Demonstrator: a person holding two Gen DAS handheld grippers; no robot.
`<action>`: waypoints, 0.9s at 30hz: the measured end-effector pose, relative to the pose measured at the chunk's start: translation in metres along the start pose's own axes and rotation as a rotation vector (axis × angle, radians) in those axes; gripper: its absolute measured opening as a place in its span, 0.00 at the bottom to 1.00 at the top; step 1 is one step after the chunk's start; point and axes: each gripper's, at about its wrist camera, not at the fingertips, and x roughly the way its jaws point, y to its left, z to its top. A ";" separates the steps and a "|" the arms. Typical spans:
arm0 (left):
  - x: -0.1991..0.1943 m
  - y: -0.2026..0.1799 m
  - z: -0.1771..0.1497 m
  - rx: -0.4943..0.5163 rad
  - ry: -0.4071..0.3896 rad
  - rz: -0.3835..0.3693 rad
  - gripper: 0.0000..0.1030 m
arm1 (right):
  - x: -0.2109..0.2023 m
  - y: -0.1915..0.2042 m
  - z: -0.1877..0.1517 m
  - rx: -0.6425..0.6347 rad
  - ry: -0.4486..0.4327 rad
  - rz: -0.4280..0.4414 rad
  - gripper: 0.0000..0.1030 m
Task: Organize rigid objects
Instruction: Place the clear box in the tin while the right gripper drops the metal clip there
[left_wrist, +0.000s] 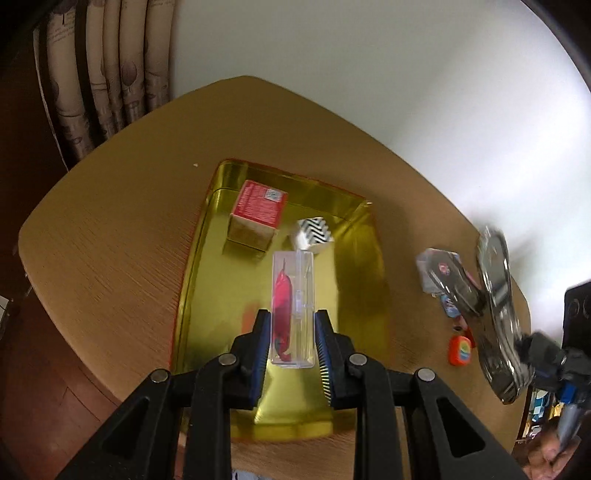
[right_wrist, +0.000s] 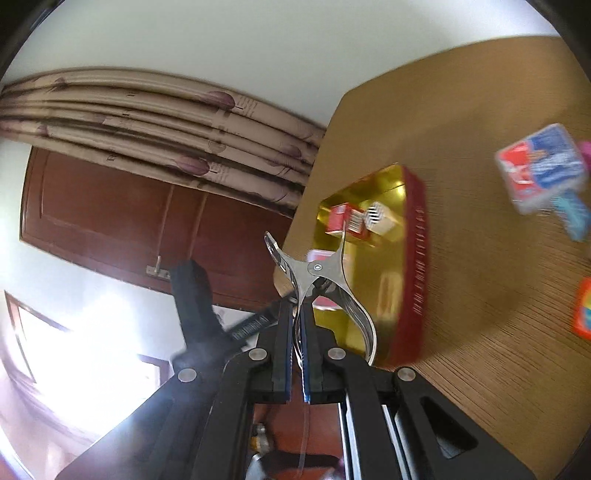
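My left gripper (left_wrist: 292, 332) is shut on a clear plastic case (left_wrist: 293, 306) with a red feather-like item inside, held over the gold tray (left_wrist: 354, 280). A red-topped box (left_wrist: 258, 210) and a zigzag black-and-white box (left_wrist: 313, 233) stand in the tray's far part. My right gripper (right_wrist: 297, 314) is shut on a shiny metal tong-like tool (right_wrist: 317, 273), lifted off the table; it shows blurred in the left wrist view (left_wrist: 496, 306). The tray (right_wrist: 410, 258) lies ahead of it, its rim red outside.
On the wooden table (left_wrist: 110, 258) right of the tray lie a packaged item (left_wrist: 443, 273) and a small orange tape measure (left_wrist: 460, 349). In the right wrist view a red-and-blue package (right_wrist: 541, 173) and an orange item (right_wrist: 583, 314) lie on the table. Curtains and a brown door stand behind.
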 end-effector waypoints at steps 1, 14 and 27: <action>0.004 0.004 0.001 -0.002 -0.007 0.018 0.24 | 0.010 0.000 0.003 0.000 0.009 -0.001 0.05; 0.015 0.031 0.004 0.045 -0.054 0.095 0.35 | 0.097 -0.022 0.035 0.002 0.032 -0.194 0.07; -0.017 0.014 0.000 0.144 -0.182 0.214 0.40 | 0.092 -0.021 0.032 -0.036 -0.011 -0.205 0.10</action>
